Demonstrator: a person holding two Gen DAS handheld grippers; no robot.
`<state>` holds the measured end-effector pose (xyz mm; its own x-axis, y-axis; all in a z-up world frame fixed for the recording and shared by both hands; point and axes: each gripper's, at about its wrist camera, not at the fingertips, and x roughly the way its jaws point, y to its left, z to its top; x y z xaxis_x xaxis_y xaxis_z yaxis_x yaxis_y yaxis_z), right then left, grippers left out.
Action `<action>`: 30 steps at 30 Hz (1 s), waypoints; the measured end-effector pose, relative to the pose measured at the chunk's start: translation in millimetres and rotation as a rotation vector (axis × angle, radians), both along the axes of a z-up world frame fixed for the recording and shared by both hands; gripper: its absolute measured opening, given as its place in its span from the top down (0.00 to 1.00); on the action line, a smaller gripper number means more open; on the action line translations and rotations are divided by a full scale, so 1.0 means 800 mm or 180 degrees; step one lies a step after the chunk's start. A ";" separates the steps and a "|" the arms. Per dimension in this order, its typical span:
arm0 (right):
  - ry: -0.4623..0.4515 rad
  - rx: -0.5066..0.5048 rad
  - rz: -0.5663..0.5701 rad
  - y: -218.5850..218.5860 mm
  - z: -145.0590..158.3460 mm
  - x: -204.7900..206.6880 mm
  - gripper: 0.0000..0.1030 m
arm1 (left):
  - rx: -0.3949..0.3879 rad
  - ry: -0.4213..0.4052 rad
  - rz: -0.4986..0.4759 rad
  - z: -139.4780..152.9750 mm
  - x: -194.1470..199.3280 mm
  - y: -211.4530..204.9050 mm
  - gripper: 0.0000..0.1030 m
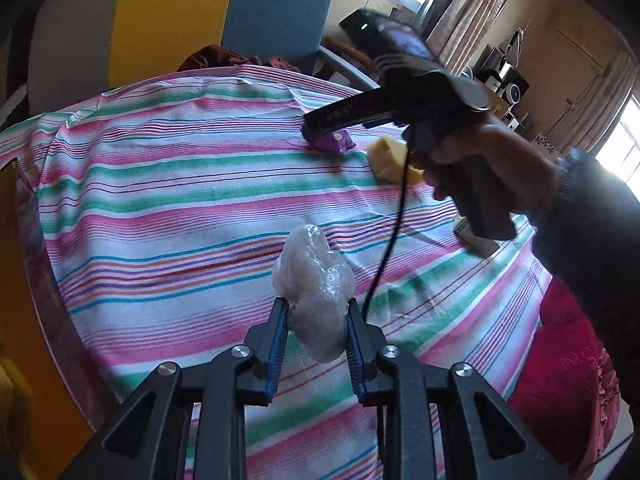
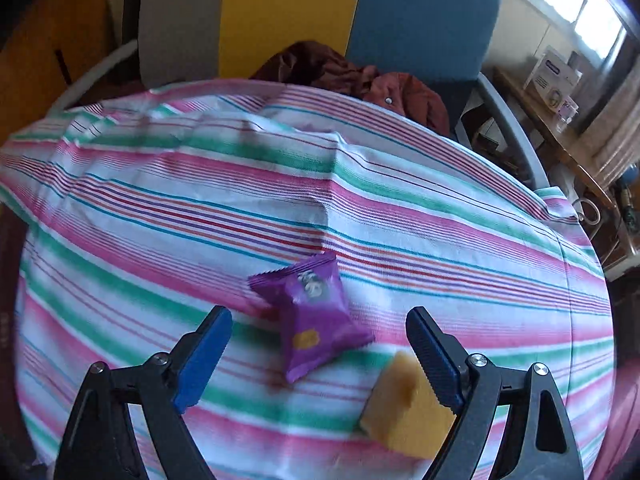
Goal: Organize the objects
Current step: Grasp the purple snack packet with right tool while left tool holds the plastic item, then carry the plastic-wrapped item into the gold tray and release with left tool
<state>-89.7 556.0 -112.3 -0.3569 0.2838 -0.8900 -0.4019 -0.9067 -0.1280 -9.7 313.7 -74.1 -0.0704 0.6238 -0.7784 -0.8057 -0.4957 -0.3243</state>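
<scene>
My left gripper (image 1: pixel 317 310) is shut on a crumpled clear plastic bag (image 1: pixel 314 284) and holds it above the striped tablecloth (image 1: pixel 160 200). My right gripper (image 2: pixel 320 340) is open, its jaws wide apart over a purple snack packet (image 2: pixel 314 312) that lies on the cloth between them. A yellow sponge (image 2: pixel 404 408) lies just inside the right finger. In the left wrist view the right gripper (image 1: pixel 316 130) reaches over the purple packet (image 1: pixel 334 144), with the yellow sponge (image 1: pixel 392 160) beside it.
Chairs with grey, yellow and blue backs (image 2: pixel 420 16) stand behind the table, with dark red clothing (image 2: pixel 360 76) on a seat. A small box (image 1: pixel 476 240) lies near the table's right edge. A red cushion (image 1: pixel 568 380) sits at the lower right.
</scene>
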 end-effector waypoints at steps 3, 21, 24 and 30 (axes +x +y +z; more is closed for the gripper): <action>-0.0178 -0.0005 0.0003 0.009 -0.019 -0.009 0.50 | 0.0020 -0.0013 -0.0009 0.002 0.002 -0.004 0.75; 0.0094 -0.0628 0.0154 -0.134 0.005 0.127 0.63 | 0.0183 0.0238 0.0271 0.050 0.012 -0.083 0.75; 0.0164 -0.0608 0.0151 -0.162 0.003 0.148 0.63 | 0.0171 0.0343 0.0391 0.058 0.012 -0.101 0.74; 0.0241 -0.0531 0.0083 -0.178 -0.024 0.157 0.63 | 0.0093 0.0685 0.0700 0.073 0.011 -0.137 0.74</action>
<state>36.3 413.3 -131.2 -0.4301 0.1243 -0.8942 -0.3808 -0.9230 0.0548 -0.6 204.1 -16.1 -0.3676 0.5971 -0.7130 -0.7318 -0.6588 -0.1745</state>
